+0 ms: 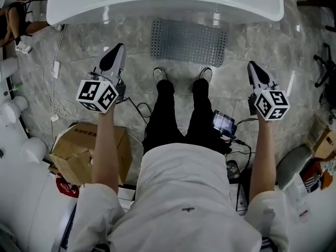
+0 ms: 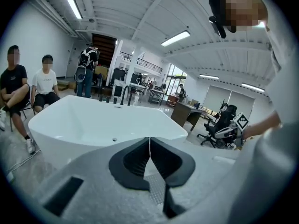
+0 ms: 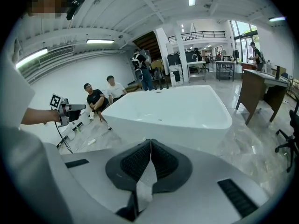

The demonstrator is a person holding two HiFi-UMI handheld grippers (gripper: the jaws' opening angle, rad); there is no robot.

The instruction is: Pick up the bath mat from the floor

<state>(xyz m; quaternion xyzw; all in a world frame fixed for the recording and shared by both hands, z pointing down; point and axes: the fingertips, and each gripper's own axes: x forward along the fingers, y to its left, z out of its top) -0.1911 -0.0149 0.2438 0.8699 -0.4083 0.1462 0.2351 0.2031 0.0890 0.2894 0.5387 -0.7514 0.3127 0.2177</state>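
Grey marble-look floor beside a white bathtub (image 1: 157,4), with the grey bath mat (image 1: 189,41) lying flat just beside the tub
Perforated and spread out, the mat lies just ahead of the person's shoes (image 1: 160,73), between the two grippers and touched by neither. Left gripper (image 1: 118,49) is held in the air to the mat's left, its jaws clenched pad to pad with nothing between them; right gripper (image 1: 252,66) is held up to the mat's right, jaws likewise pressed together and empty. Both point toward the tub. At the person's left a cardboard box (image 1: 79,146) sits on the floor near loose white cables (image 1: 55,88), and a small screen device (image 1: 223,122) shows by the person's right leg. Two seated people (image 2: 28,87) are beyond the tub
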